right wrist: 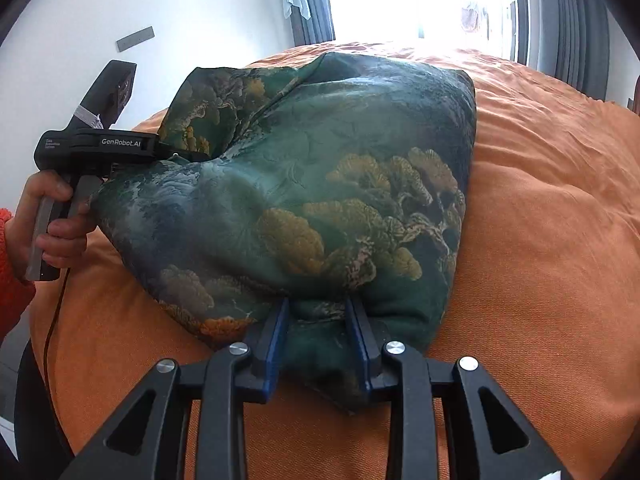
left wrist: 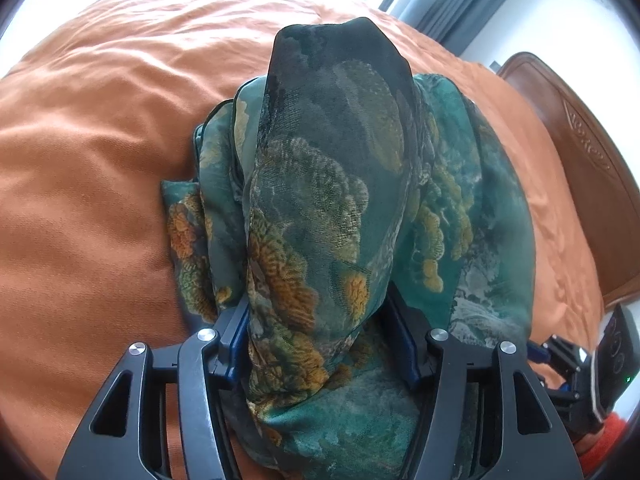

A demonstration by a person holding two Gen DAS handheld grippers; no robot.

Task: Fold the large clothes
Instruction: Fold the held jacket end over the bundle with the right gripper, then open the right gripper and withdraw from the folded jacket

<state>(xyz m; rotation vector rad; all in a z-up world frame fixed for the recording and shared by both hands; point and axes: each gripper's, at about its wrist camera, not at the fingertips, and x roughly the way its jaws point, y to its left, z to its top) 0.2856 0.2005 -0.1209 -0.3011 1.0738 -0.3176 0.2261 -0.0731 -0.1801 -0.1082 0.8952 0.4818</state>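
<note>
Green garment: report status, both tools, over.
Left tool shut on green garment, cloth draped over its fingers. Right tool shut on a bunched edge. Garment lifted partway off orange bedspread. Nothing in the way.

Black linkages, blue fingers (right wrist: pixel 276 336), orange sleeve (right wrist: pixel 10 280)

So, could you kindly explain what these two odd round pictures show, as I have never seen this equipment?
There is no robot here: a person holds a two-finger gripper in each hand, each with a fisheye camera looking along its fingers. One picture is from the left gripper, the other from the right gripper. A green patterned garment lies on an orange bedcover. Both grippers are closed on the garment. In the right view you can also see the person's left hand holding the other tool.
</note>
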